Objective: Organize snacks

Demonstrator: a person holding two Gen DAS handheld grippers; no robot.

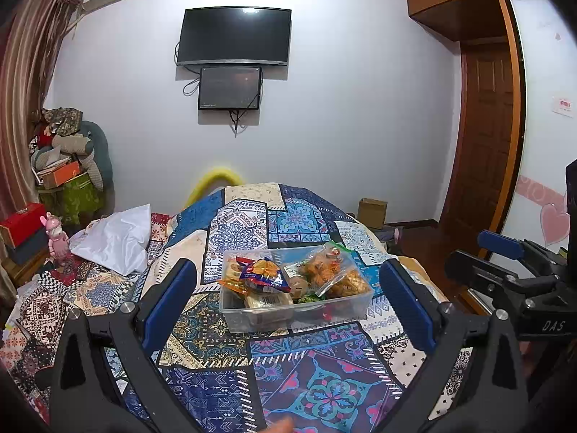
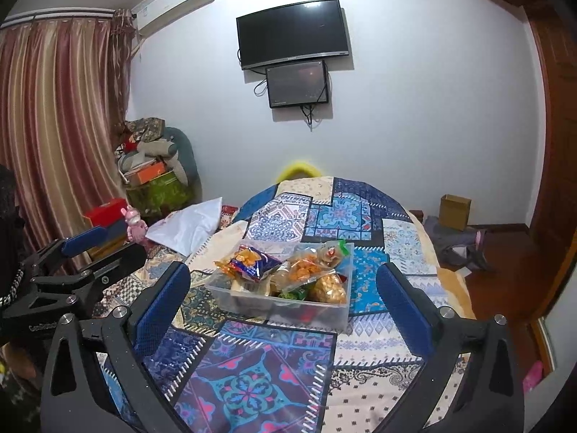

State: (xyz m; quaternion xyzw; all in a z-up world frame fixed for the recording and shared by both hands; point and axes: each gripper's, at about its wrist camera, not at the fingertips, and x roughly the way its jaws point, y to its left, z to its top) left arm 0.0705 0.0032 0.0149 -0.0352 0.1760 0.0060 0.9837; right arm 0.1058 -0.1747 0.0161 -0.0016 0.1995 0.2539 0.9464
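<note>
Left gripper (image 1: 288,288): jaws spread wide, nothing between the blue pads; it hovers above the bed, aimed slightly downward at the bin.
Right gripper (image 2: 285,288): likewise wide open and empty, beside the left one and pointed at the same target.
Clear plastic bin (image 1: 355,305): the task's container, resting on the patchwork bedspread (image 1: 317,389) ahead of both grippers, apart from either.
Snacks: already heaped inside the bin, rising above its rim. A blue-and-orange chip packet (image 1: 261,270) lies on top at the left; a clear bag of fried pieces (image 1: 324,270) sits at the right; a wrapped item with a barcode (image 1: 268,301) lies underneath.
Stage, as judged: the snacks appear gathered, with none visible loose on the bedspread, so the work is either just starting or nearly finished.
Advice for the step: approach one packet at a time from above, pinch a crimped edge or corner rather than the puffed middle, and steady the light bin with the other gripper so it does not slide on the soft fabric.
Risk: the bags will likely crush or slip under a hard squeeze.
Surroundings: white pillow (image 1: 115,240) at the left; wall-mounted television (image 1: 234,36) beyond the bed.
</note>
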